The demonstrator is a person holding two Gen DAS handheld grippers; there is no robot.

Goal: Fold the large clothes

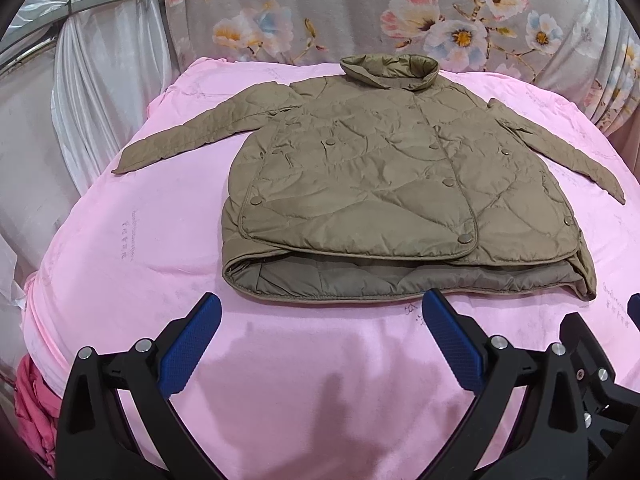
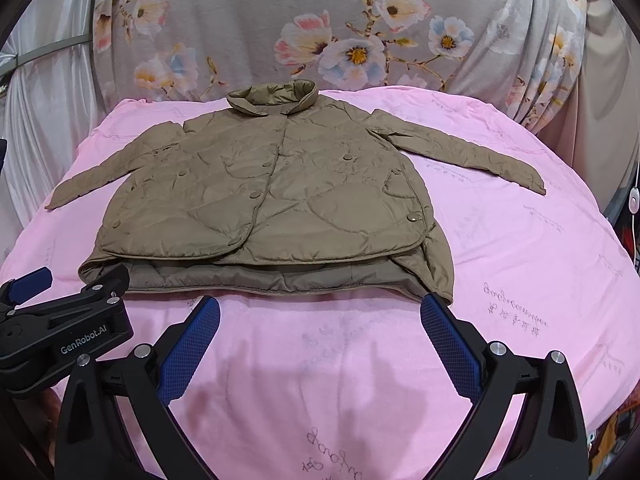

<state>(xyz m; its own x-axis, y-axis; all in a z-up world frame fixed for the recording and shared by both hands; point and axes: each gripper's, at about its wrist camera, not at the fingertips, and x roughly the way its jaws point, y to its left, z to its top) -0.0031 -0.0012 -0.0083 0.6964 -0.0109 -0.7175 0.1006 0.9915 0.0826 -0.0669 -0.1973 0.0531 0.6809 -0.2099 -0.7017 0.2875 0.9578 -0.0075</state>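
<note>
A khaki quilted jacket (image 1: 384,176) (image 2: 264,196) lies flat, front up, snaps closed, on a pink sheet (image 1: 280,360) (image 2: 520,240). Both sleeves spread out to the sides, and the collar points away from me. My left gripper (image 1: 320,308) hovers open just short of the hem, with nothing between its blue pads (image 1: 188,348). My right gripper (image 2: 320,308) is open too, close to the hem's right half, and empty. The right wrist view catches the left gripper's body (image 2: 60,332) at its lower left.
A grey floral cloth (image 1: 360,12) (image 2: 320,20) drapes over something behind the sheet. White curtains (image 1: 88,80) hang at the left. A crumpled pink-red cloth (image 1: 36,408) sits low at the left edge. A white cord with a switch (image 2: 633,200) hangs at the far right.
</note>
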